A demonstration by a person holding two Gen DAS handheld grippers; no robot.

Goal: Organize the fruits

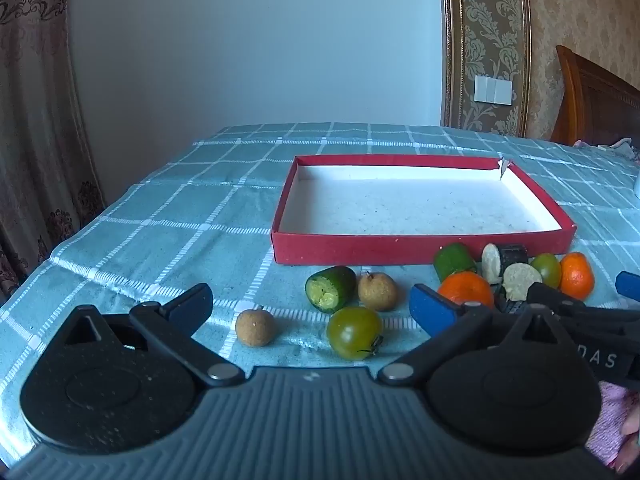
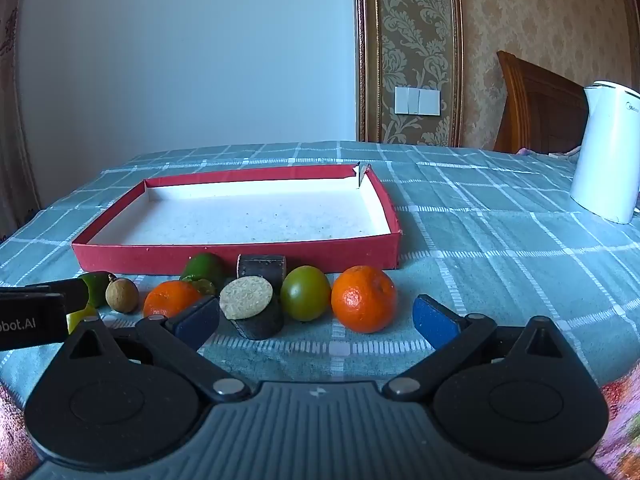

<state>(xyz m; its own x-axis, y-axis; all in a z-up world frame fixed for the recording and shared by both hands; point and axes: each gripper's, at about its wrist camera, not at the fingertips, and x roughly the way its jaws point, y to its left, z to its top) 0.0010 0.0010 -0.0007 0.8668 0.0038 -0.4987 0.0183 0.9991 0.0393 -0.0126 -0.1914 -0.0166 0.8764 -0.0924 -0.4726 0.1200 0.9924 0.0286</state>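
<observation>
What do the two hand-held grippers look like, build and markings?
The two look alike: the left hand-held gripper and the right hand-held gripper each have a ribbed grey body, two round black pivot housings with silver pins, black link arms and blue finger pads. White lettering runs along each one's side, cut off in both views. Pink patterned fabric, perhaps a sleeve, shows at the frame edges.

From my left wrist camera, the box lid (image 1: 420, 248) lies on the tablecloth (image 1: 160, 232) with the fruit in a row before its near wall. A longan (image 1: 255, 328) sits leftmost, a tomato (image 1: 354, 333) right of it, a cucumber piece (image 1: 330, 289) and second longan (image 1: 377, 291) behind. The kettle (image 2: 608, 152) stands far right.
</observation>
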